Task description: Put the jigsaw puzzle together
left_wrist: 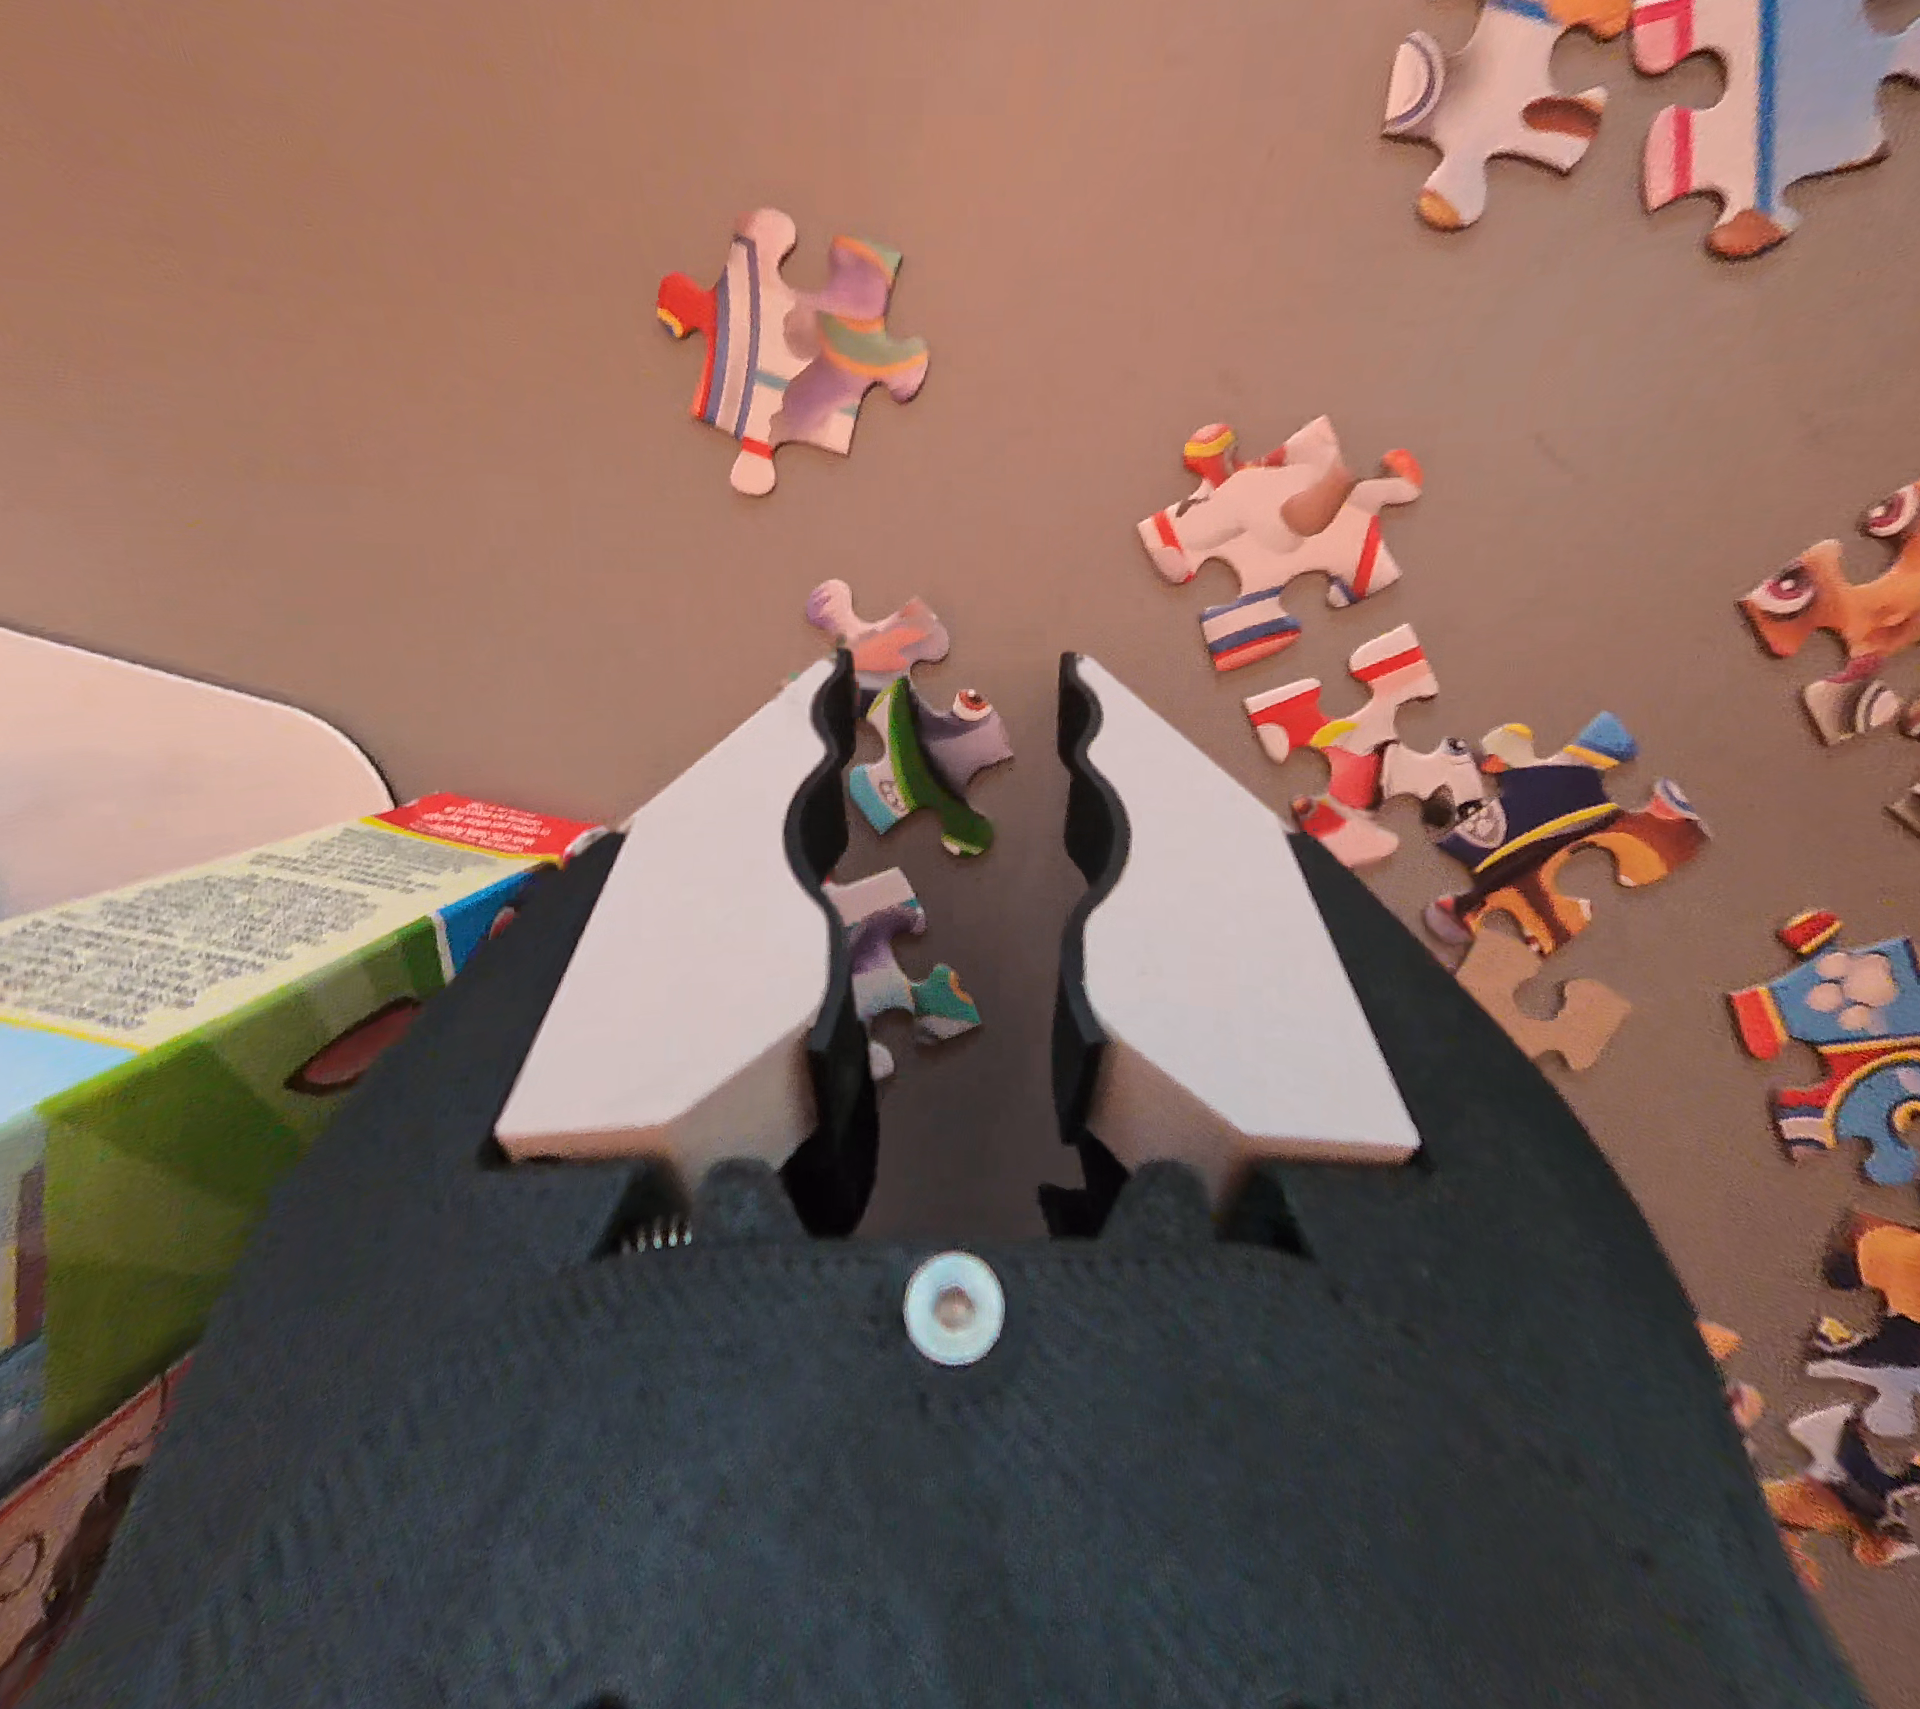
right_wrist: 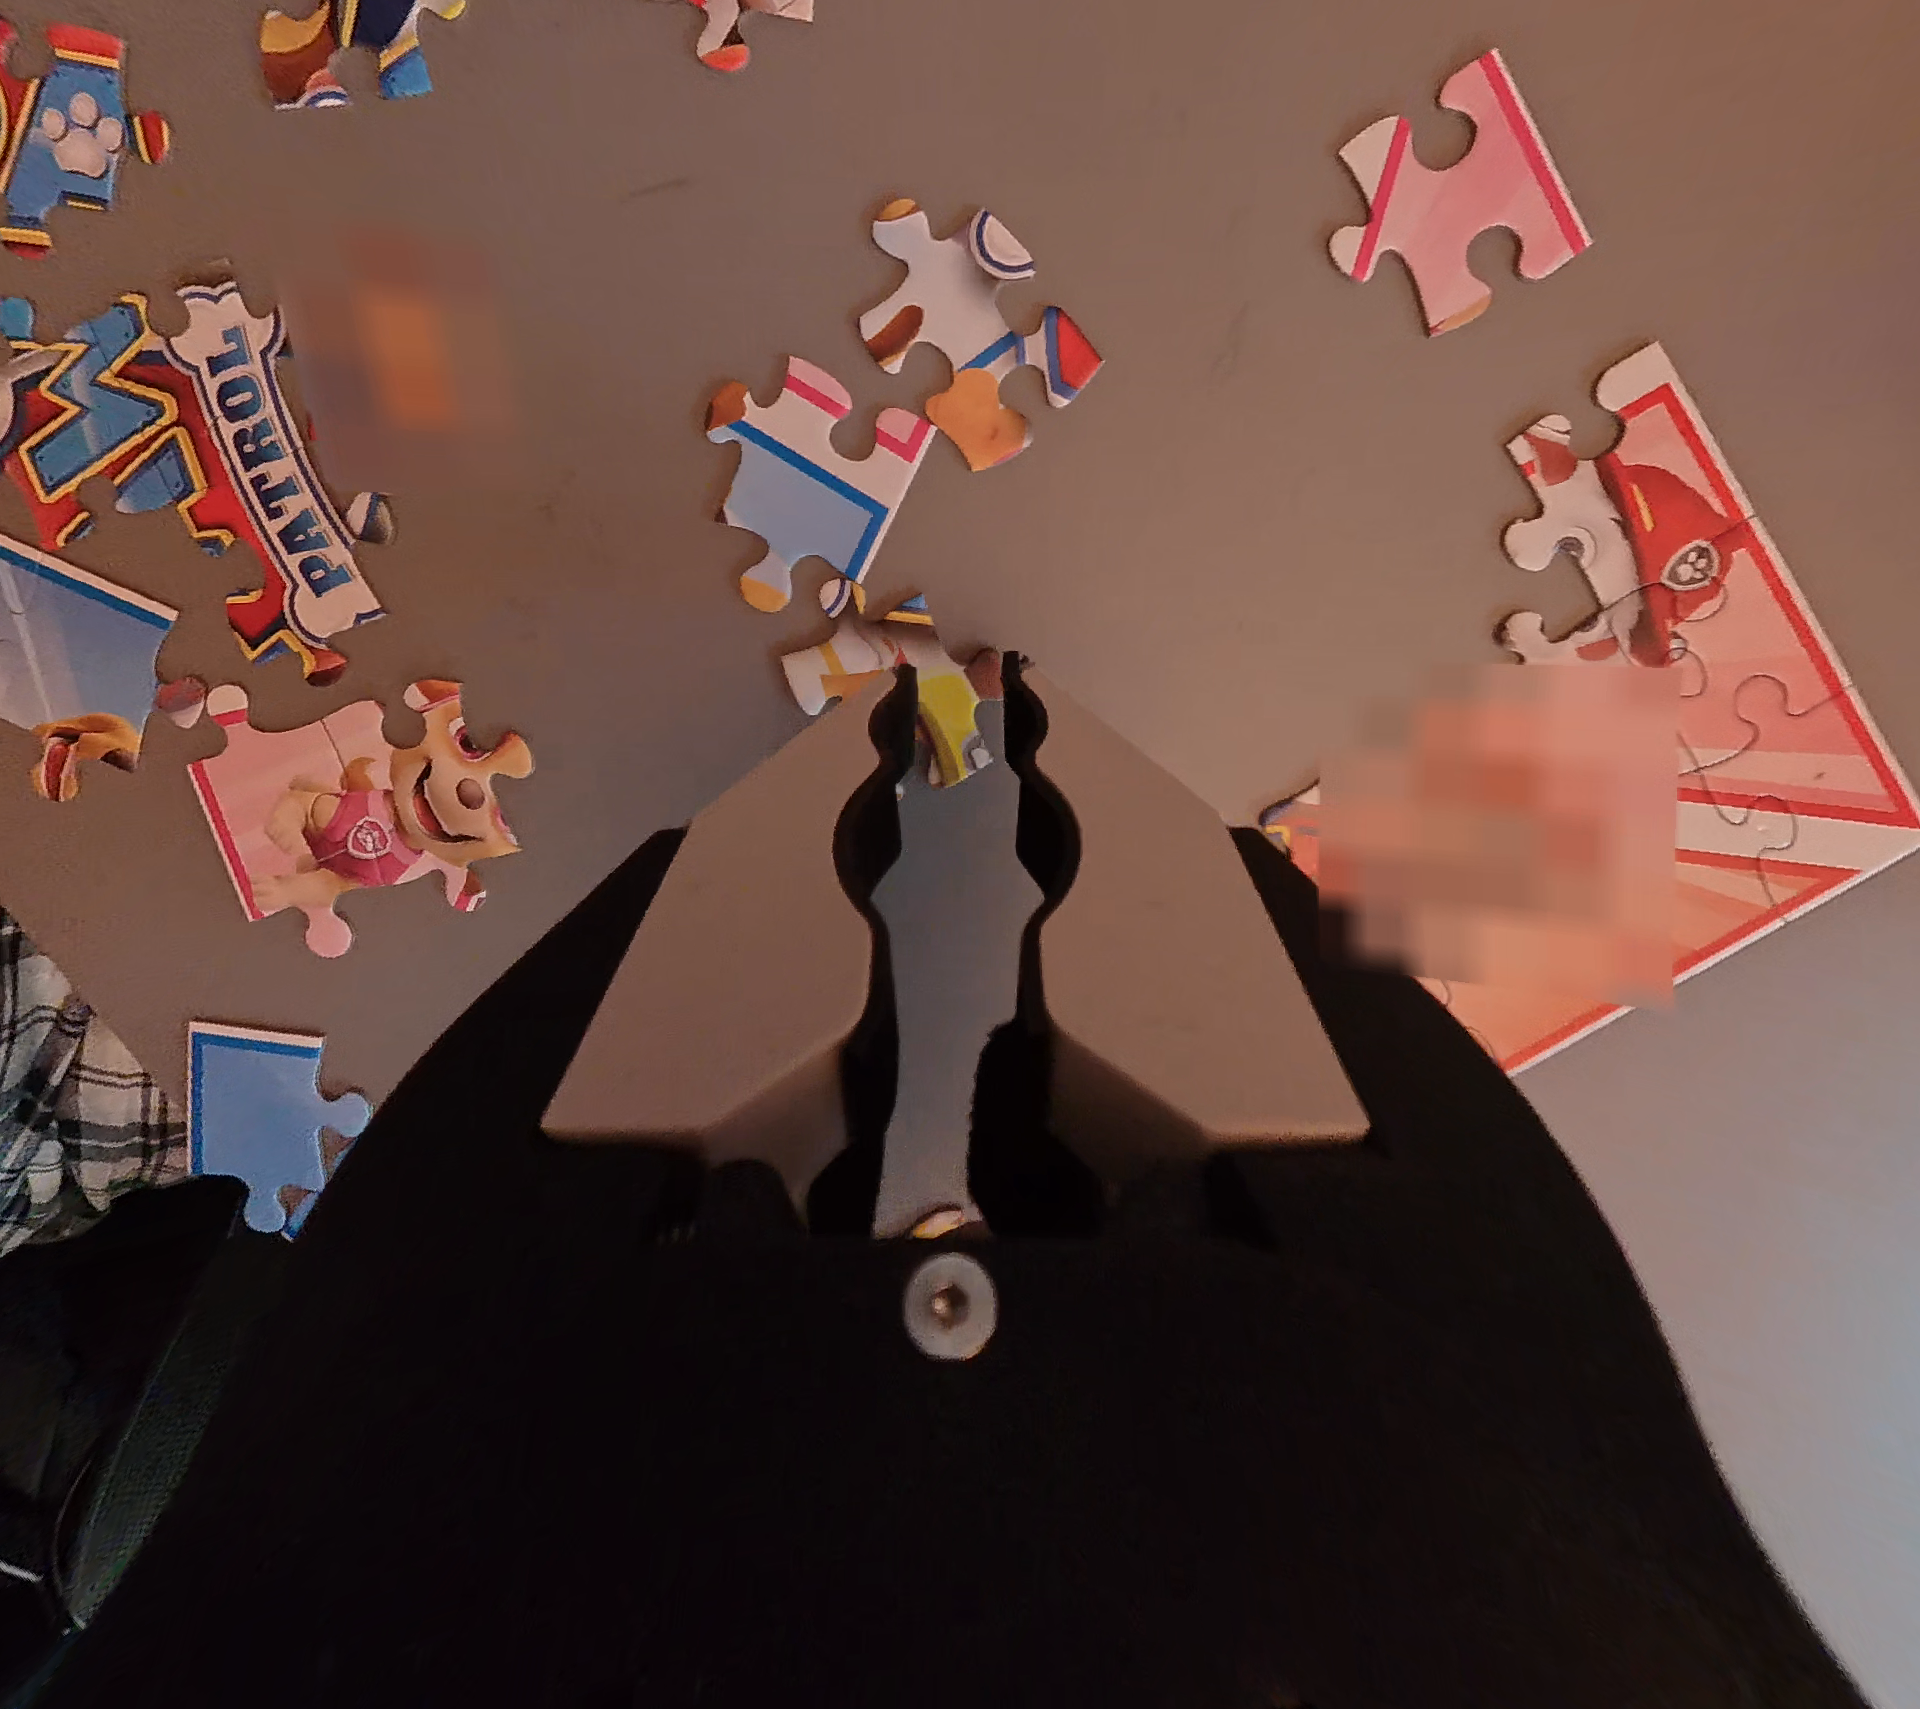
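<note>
Progress was slight: only a red-bordered corner section (right_wrist: 1756,724) lay joined at the right, while most pieces sat loose on the table (left_wrist: 416,205). The right gripper (right_wrist: 961,672) had its jaws nearly closed around a yellow-marked piece (right_wrist: 951,714), seemingly pinching it, though the contact was hard to make out. The left gripper (left_wrist: 956,672) hung partly open and empty above a green-striped piece (left_wrist: 925,766). A puzzle box (left_wrist: 208,984) crowded its left side.

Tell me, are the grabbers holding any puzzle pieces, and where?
The right gripper pinches a yellow-and-white puzzle piece by its near edge. The left gripper is open, holding nothing.
</note>
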Demonstrator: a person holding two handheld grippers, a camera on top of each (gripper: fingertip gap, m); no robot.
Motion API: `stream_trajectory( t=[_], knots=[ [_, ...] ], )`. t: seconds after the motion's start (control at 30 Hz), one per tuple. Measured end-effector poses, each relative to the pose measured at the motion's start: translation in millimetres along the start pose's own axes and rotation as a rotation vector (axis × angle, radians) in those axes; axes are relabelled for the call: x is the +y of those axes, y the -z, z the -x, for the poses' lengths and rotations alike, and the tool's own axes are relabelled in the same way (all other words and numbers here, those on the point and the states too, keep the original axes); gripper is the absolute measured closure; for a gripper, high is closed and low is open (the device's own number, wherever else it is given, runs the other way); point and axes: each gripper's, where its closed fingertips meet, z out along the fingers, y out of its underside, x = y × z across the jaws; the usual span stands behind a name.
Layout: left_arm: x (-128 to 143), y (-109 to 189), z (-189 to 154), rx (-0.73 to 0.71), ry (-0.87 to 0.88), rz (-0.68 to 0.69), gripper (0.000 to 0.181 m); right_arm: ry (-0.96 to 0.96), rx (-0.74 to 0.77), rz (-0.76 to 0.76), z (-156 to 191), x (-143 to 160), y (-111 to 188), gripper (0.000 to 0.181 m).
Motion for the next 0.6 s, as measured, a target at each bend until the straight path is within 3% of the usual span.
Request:
stream_trajectory(
  t=[0.3, 0.47, 0.6],
  knots=[
    [26.6, 2.5, 2.5, 0.054, 0.018, 0.055, 0.132, -0.02, -0.016, -0.033, 3.7, 5.8, 1.7, 0.169],
    [16.7, -1.0, -2.7, 0.066, 0.003, 0.008, 0.159, -0.024, -0.018, -0.041, 5.4, 7.6, -0.2, 0.169],
    [15.5, -0.9, -6.9, 0.059, -0.026, -0.001, 0.165, -0.024, -0.014, -0.043, 4.7, 10.3, 2.0, 0.17]
  ],
)
